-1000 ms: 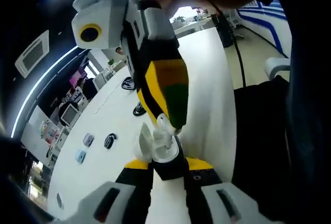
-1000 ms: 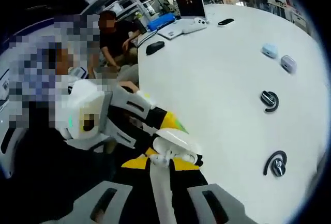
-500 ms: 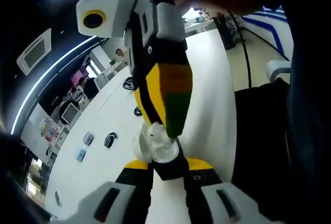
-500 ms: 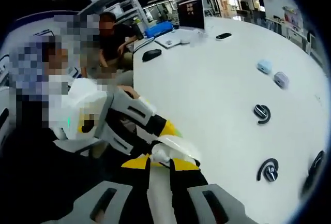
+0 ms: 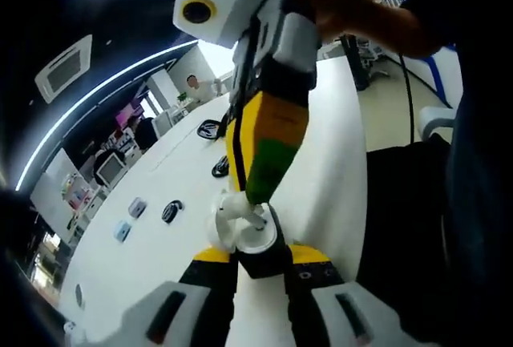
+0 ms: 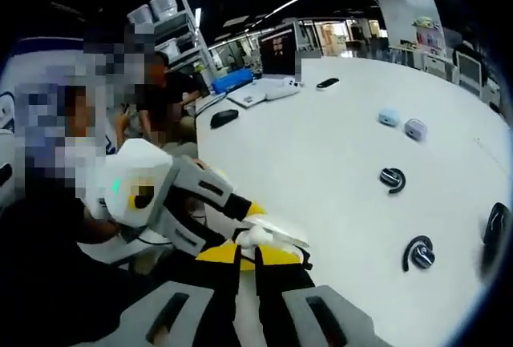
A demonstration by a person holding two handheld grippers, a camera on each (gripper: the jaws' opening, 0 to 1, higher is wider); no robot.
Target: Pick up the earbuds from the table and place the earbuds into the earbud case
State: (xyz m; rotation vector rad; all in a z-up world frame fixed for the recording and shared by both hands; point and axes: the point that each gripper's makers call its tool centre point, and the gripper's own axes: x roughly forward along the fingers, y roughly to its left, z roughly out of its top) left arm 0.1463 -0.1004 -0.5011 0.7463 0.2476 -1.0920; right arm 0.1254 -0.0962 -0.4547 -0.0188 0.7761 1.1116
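While the left hand-held gripper (image 5: pixel 248 239) clamps the open white earbud case (image 5: pixel 244 231) steady, the right hand-held gripper (image 5: pixel 255 203) pinches a white earbud (image 5: pixel 237 205) right over it, stem angled toward the case; spare earbuds (image 6: pixel 418 252) lie well off on the table (image 6: pixel 337 147).

My left gripper (image 5: pixel 248 244) holds the open white earbud case (image 5: pixel 243 231) pinched between its yellow-and-black jaws, the lid tipped up to the left. My right gripper (image 5: pixel 258 196) reaches down from above, its yellow and green tip pressing a white earbud (image 5: pixel 233 203) at the case's mouth. Behind lies the white table (image 5: pixel 172 203) with black ear-hook earbuds (image 5: pixel 171 212), a second pair (image 5: pixel 220 167), and two small pastel cases (image 5: pixel 137 207) (image 5: pixel 122 231).
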